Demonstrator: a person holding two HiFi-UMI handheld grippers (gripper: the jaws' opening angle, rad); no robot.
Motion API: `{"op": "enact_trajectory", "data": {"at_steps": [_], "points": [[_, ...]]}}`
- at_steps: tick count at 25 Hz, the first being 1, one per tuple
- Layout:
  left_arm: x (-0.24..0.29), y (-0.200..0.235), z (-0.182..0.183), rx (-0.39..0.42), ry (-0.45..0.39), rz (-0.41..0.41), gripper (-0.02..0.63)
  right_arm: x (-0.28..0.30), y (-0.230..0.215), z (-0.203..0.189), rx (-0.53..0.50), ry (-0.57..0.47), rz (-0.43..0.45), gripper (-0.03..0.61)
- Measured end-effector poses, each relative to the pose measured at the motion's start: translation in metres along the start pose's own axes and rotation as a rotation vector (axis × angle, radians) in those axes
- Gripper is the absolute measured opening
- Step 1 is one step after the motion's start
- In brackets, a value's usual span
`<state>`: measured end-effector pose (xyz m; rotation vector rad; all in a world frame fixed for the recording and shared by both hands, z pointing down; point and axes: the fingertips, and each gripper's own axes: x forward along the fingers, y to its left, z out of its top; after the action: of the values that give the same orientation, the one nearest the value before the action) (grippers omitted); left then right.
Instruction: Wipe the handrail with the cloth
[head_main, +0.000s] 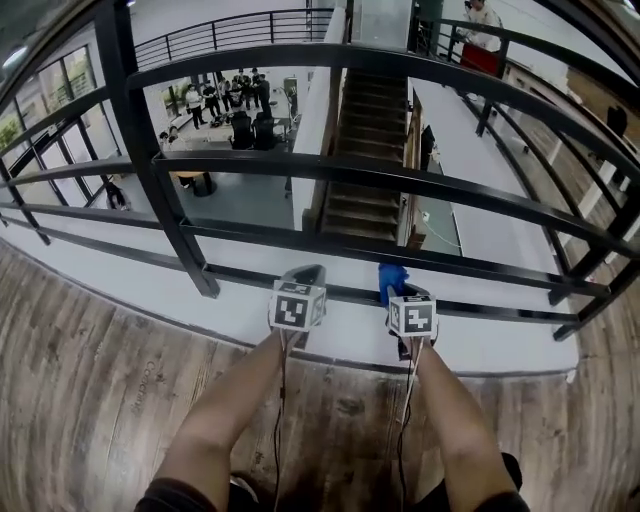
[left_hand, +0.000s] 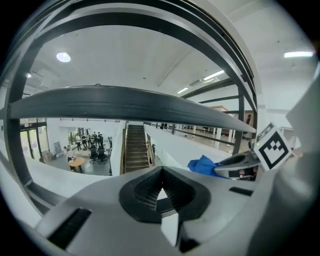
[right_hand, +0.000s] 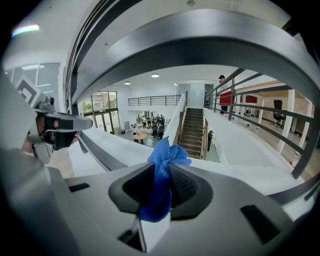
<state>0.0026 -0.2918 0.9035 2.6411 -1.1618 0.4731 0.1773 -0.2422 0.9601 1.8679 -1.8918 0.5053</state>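
**Head view.** The right tool (head_main: 395, 290) is closed on the blue cloth (head_main: 392, 276), which bunches out beyond its tips. The left tool (head_main: 305, 273) is just beside it, on its left. Both sit low, level with the lowest bar (head_main: 240, 277) of the black railing. Whether the cloth touches that bar cannot be determined. The handrail (head_main: 300, 55) runs well above both tools, across the top of the railing. A vertical post (head_main: 150, 150) stands to the left. Wooden floor (head_main: 80, 400) lies under the person's forearms.

**Left gripper view.** The jaws are together with nothing between them. A dark bar crosses the view above them. The cloth and the right tool's marker cube (left_hand: 272, 147) show at right.

**Right gripper view.** The cloth is pinched between the ribbed pads, with folds standing above and a tuft hanging below. A broad bar arches overhead. A staircase (right_hand: 192, 127) and a group of people (right_hand: 152, 122) are visible on the level below.

**Step in hand.** Judged: the cloth is gripped and wiping has not yet begun.

**Next move.** Raise the right tool to the handrail, press the cloth on it and draw it along.

**Obstructions.** The intermediate bars lie between the cloth and the handrail. The post limits travel leftward. The left tool stands close alongside.
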Motion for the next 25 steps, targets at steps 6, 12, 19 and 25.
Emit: {"op": "enact_trajectory", "data": {"at_steps": [6,12,19,25], "points": [[0.027,-0.072,-0.013,0.017,0.024,-0.065,0.005,-0.031,-0.085,-0.023,0.007,0.004,-0.041,0.095],[0.054,-0.156,-0.002,-0.046,0.010,-0.117,0.005,-0.056,-0.156,-0.039,0.055,-0.044,-0.069,0.095],[0.094,-0.258,-0.004,0.094,0.002,-0.197,0.005,-0.087,-0.226,-0.062,0.071,-0.053,-0.102,0.095],[0.130,-0.346,0.007,0.018,-0.013,-0.238,0.005,-0.115,-0.292,-0.087,0.057,-0.038,-0.128,0.095]]}}
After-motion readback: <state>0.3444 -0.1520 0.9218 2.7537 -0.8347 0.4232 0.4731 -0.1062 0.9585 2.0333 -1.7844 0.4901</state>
